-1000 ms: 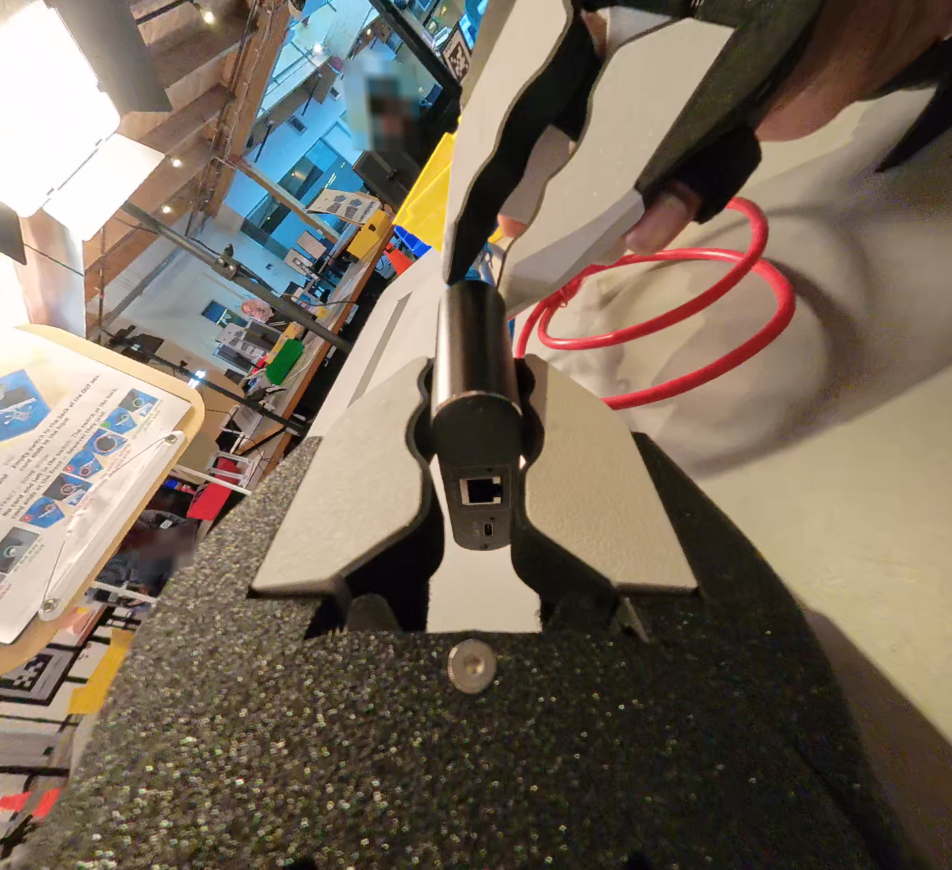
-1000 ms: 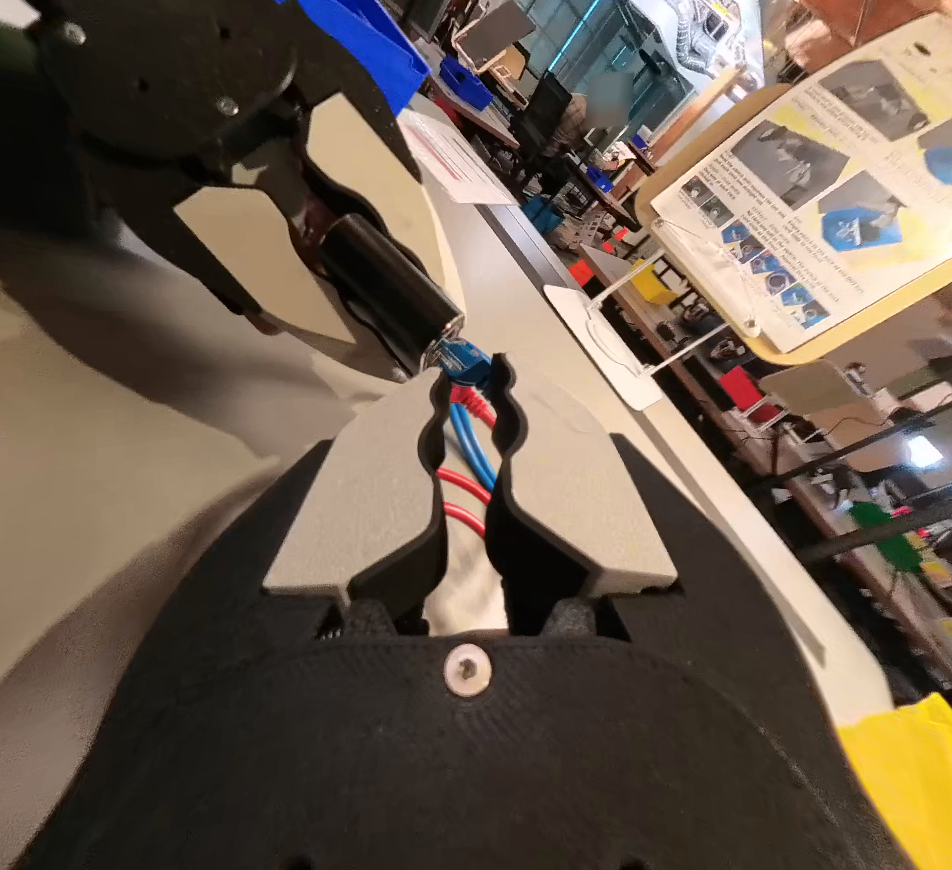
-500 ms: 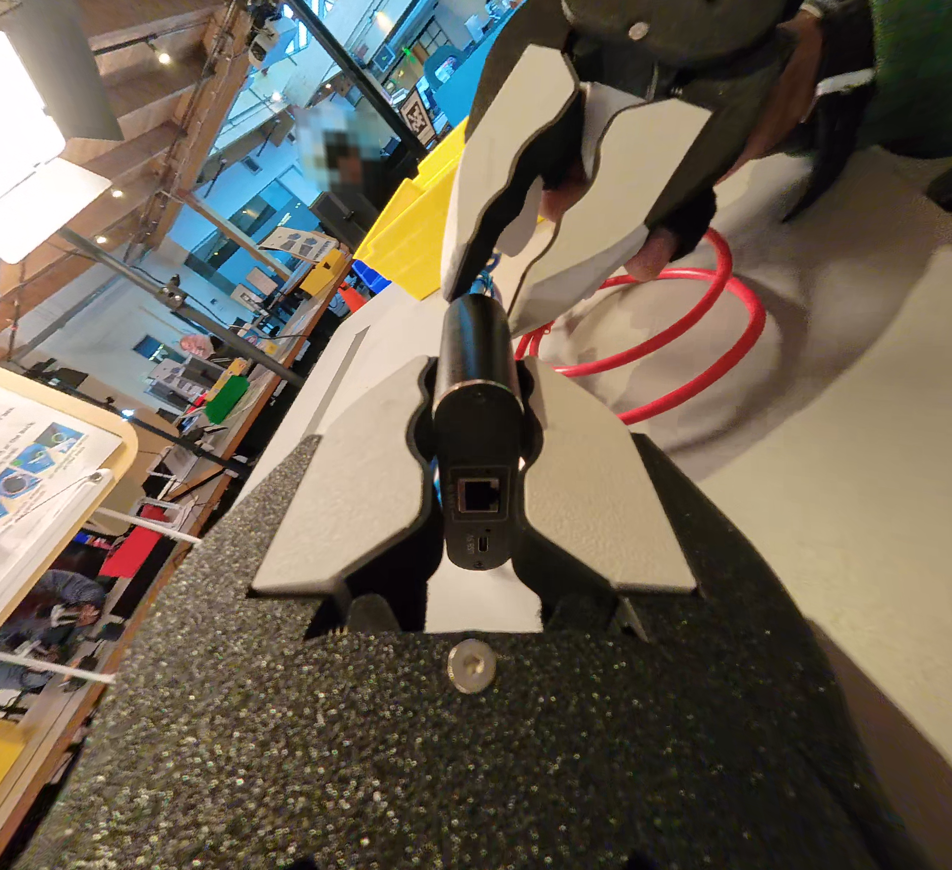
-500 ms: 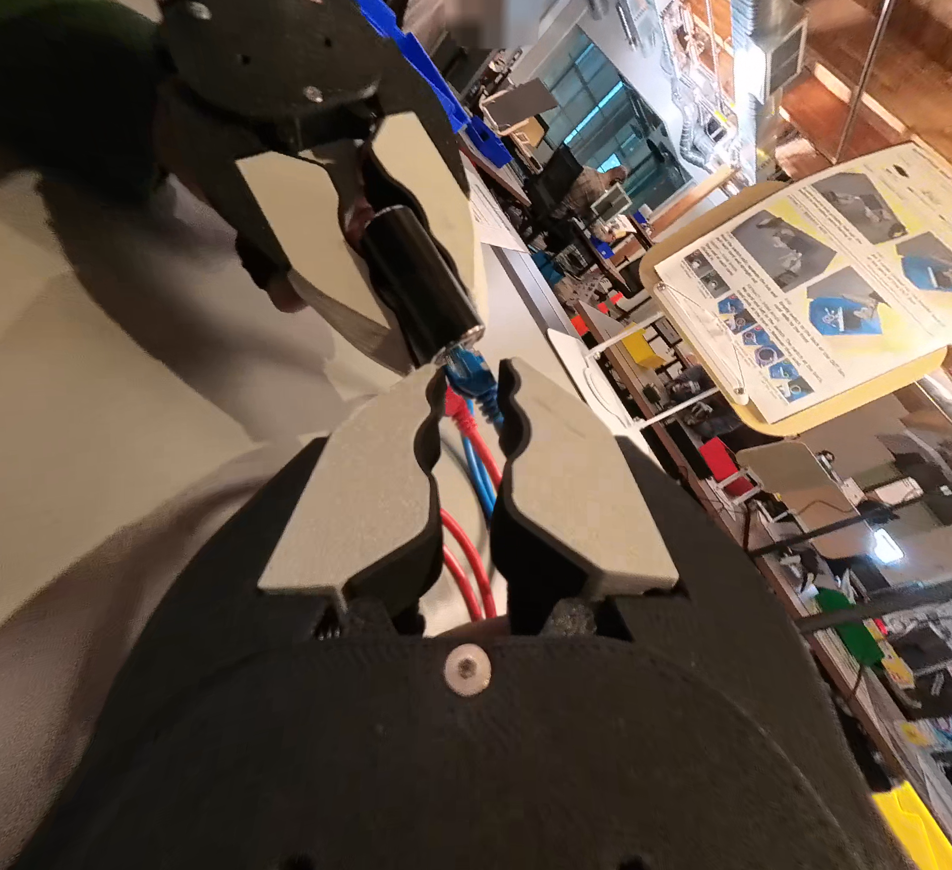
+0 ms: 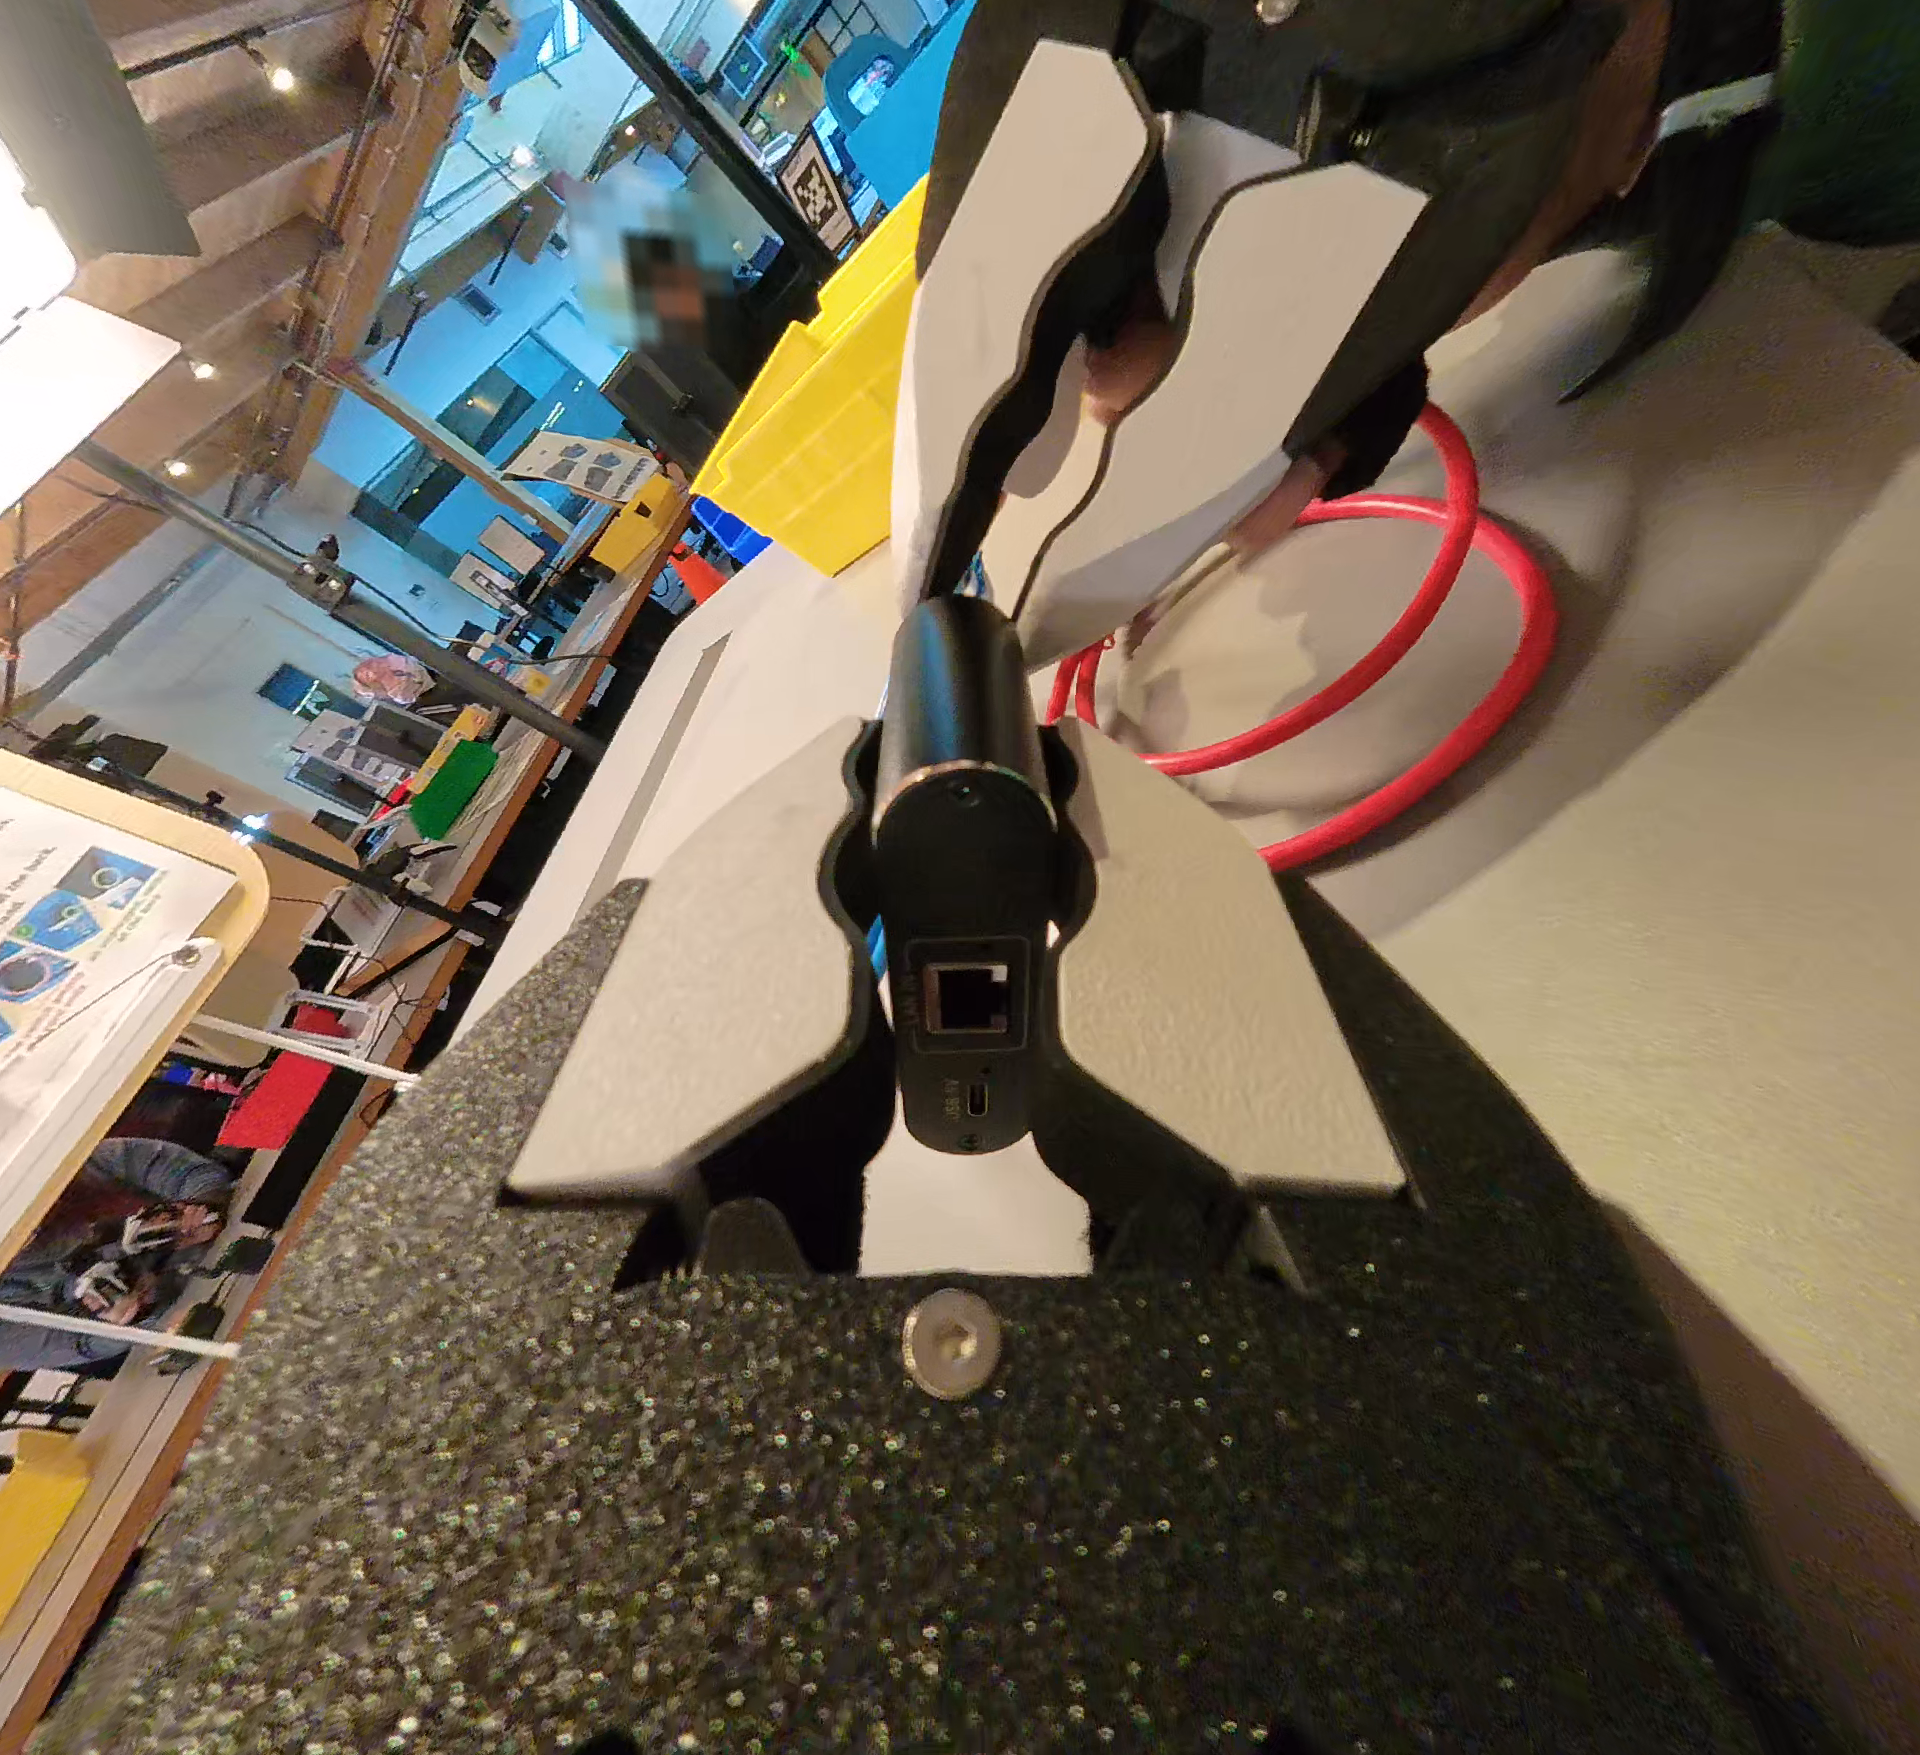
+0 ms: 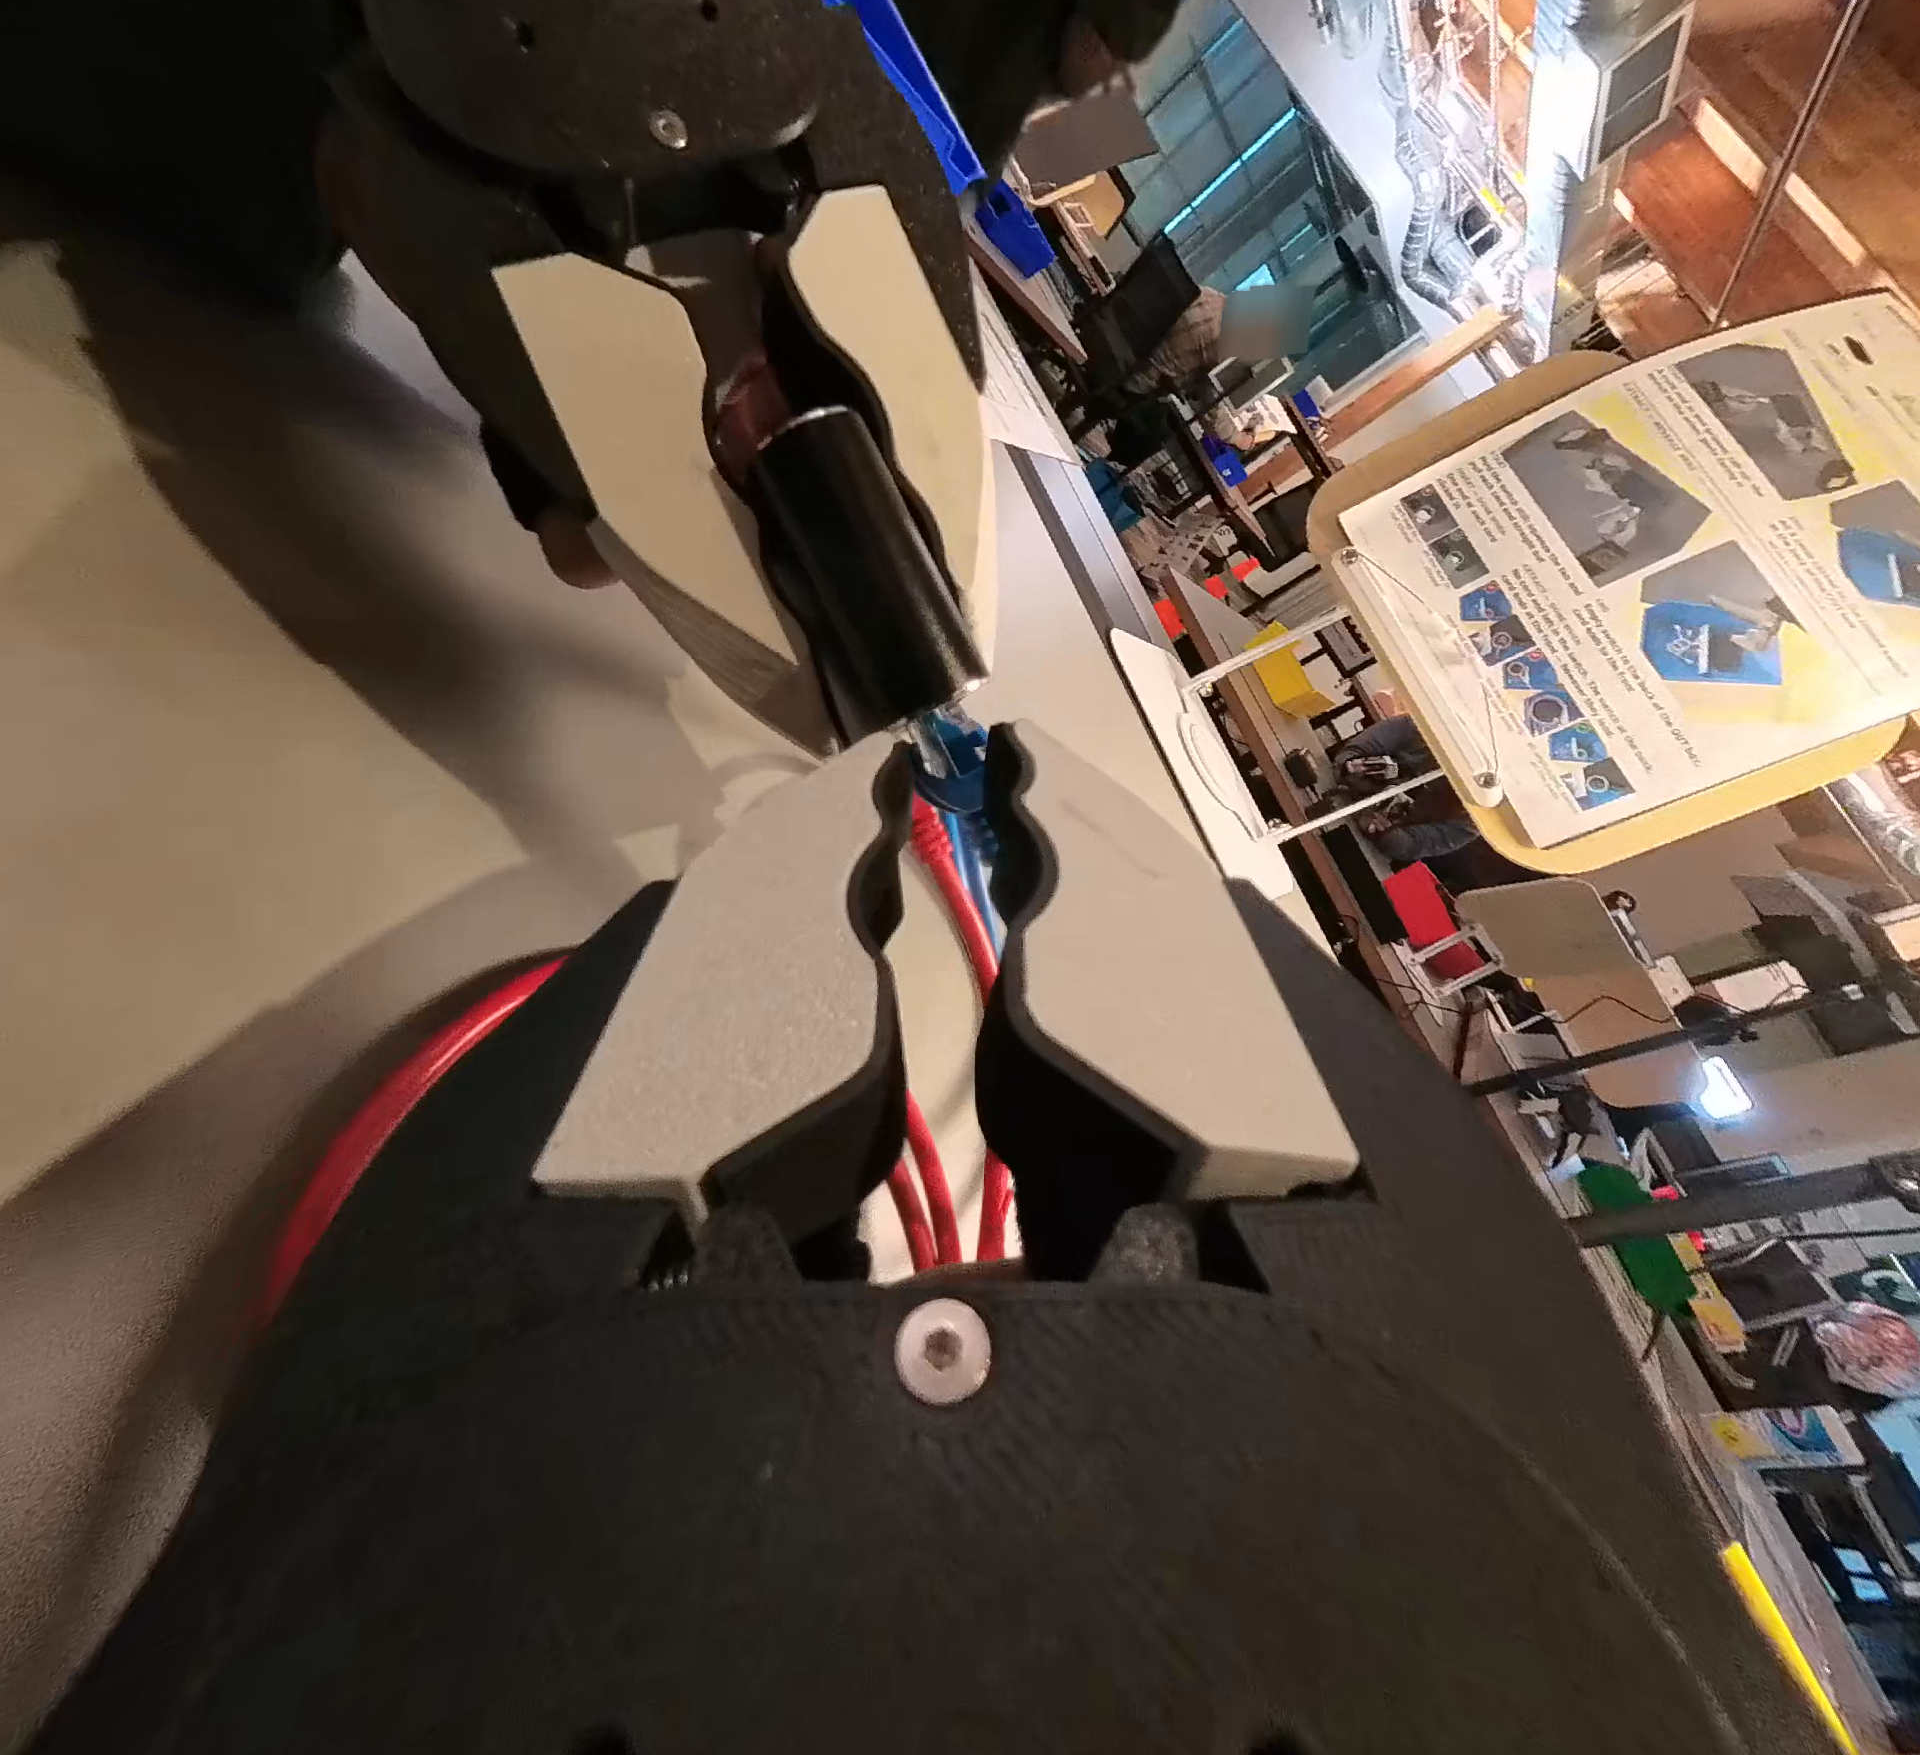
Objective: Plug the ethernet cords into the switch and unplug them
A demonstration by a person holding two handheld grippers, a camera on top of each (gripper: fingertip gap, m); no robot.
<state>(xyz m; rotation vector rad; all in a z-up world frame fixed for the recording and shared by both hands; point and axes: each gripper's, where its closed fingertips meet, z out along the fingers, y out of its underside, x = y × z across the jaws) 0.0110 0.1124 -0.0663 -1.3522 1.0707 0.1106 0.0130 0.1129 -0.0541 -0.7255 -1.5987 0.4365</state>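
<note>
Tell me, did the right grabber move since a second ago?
Yes, slightly. The right gripper keeps its tips beside the red cable loop, at the switch end, but its body has tilted further into view.

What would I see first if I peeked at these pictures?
First, the shiny black switch pinched in the left tool, with an empty port facing the camera. Next, the right tool squeezing a blue cord's plug right at the switch's far end. Behind lie bright red cord loops on the grey table.

The switch (image 5: 961,832) hides the blue plug (image 6: 951,760), perhaps seated.
</note>
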